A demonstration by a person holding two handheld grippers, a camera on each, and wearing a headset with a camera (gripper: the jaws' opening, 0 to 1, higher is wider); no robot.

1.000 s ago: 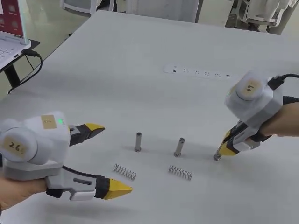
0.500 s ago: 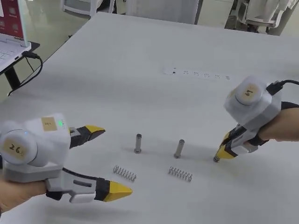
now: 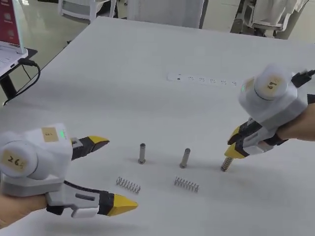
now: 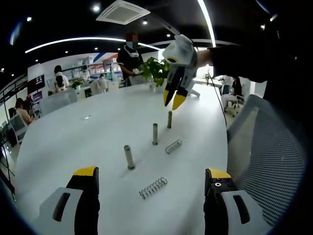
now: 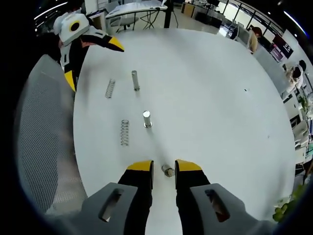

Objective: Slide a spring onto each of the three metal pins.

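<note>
Left gripper [image 3: 112, 173]: held low over the near-left part of the counter [image 3: 147, 88], jaws spread wide, gripping nothing. In the left gripper view its two yellow-tipped jaws [image 4: 151, 172] rise from the bottom edge with bare counter between them.

Right gripper [image 3: 235, 142]: positioned just above the right-hand metal pin [image 3: 226, 163], tips pointing down. The jaws are parted by a narrow gap and hold nothing. In the right gripper view the top of this pin [image 5: 167, 171] shows in the gap between the jaw tips, clear of both.

Pins: three stand upright in a row on the counter.
- The right-hand pin carries a spring coiled around its shaft, which is also visible in the left gripper view [image 4: 169, 119].
- The middle pin [image 3: 185, 158] is bare.
- The left pin [image 3: 142, 153] is bare.

Loose springs: two lie flat on the counter, on the near side of the row.
- The first spring [image 3: 128, 185] lies near the left pin.
- The second spring [image 3: 186, 184] lies near the middle pin.
- Neither touches a pin.

Other items: a white power strip [image 3: 204, 79] lies on the counter well beyond the pins. A laptop [image 3: 10, 39] with a black cable [image 3: 29, 73] sits off the left edge of the counter
</note>
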